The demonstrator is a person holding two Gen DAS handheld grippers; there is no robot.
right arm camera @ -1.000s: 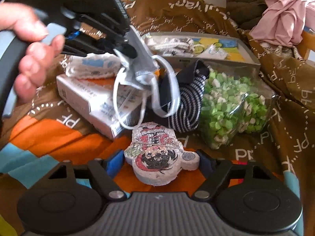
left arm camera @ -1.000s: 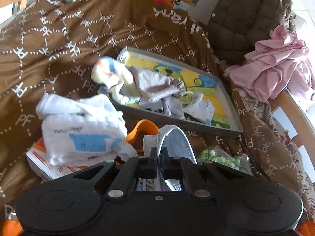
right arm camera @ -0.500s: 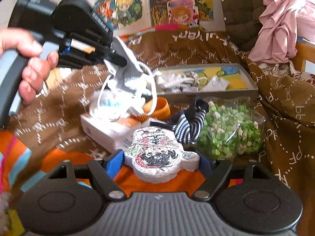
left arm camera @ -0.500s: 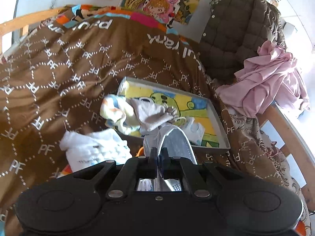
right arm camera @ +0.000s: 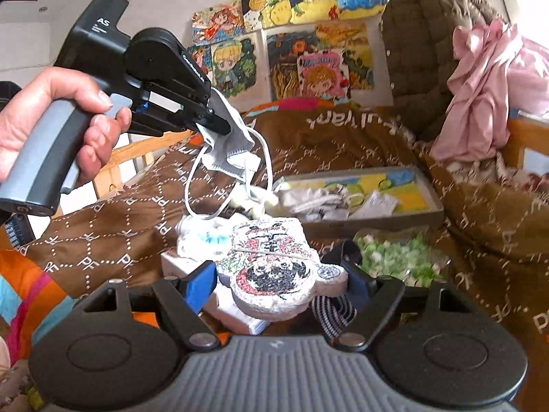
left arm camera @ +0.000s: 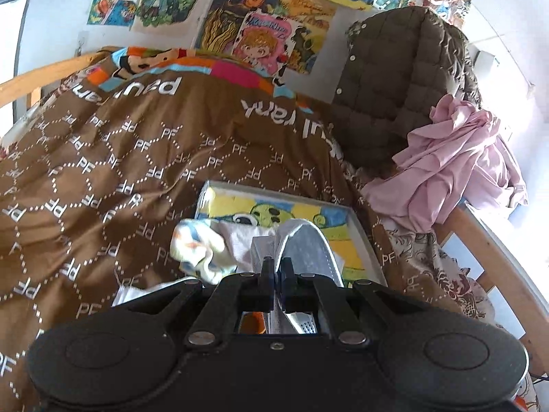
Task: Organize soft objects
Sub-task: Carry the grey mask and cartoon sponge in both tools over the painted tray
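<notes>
Risk was w/ the face mask [right arm camera: 229,144]: left tool [right arm camera: 219,126] clamped shut on one edge only, mask hanging above and short of the tray [right arm camera: 435,206], ear loops dangling, could snag or slip. Right tool [right arm camera: 279,276] gripped a cartoon plush pad [right arm camera: 274,271], also short of tray. Tray lay on the bed, held socks [right arm camera: 319,201] & small cloths; room left at its far end.

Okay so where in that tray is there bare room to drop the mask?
The tray is bare at its right end, the yellow and blue floor against the right wall. Its left and middle are crowded with white cloths. The left gripper holds the face mask above the tray's left side.
</notes>
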